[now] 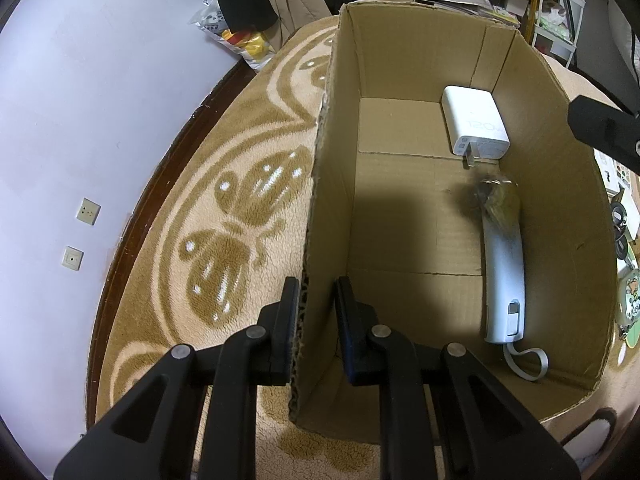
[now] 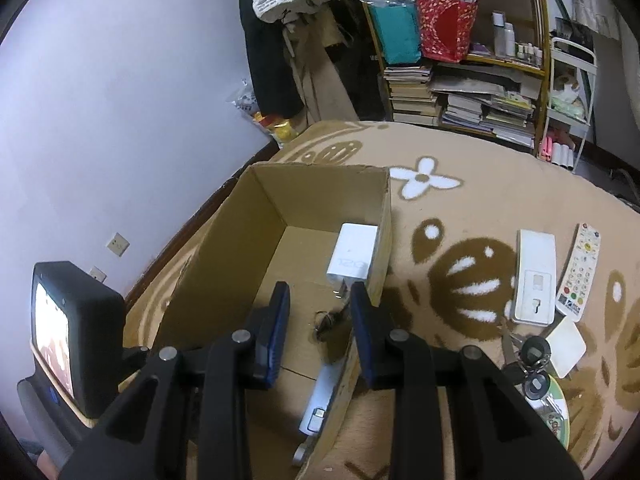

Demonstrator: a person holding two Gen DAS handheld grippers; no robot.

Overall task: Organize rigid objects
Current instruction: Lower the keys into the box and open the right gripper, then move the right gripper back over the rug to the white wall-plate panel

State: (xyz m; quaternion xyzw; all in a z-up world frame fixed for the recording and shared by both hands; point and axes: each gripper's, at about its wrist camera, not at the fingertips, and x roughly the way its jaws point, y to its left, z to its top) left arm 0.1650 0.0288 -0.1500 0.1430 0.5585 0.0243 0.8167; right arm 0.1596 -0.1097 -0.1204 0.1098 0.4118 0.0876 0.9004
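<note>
The left gripper (image 1: 318,316) pinches the box (image 1: 420,208) wall. The right gripper (image 2: 320,320) is spread above it, empty. Charger (image 1: 474,122) and knife (image 1: 504,280) lie inside. Hold the box steady; fetch the remote (image 2: 580,268) next.

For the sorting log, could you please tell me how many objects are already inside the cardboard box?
2. A white charger lies at the far end of the cardboard box, and a silver-handled tool lies along its right wall. The near corner is partly hidden.

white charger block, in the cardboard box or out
In: the white 120W charger block lies flat on the floor of the open cardboard box, near its far wall.
</note>
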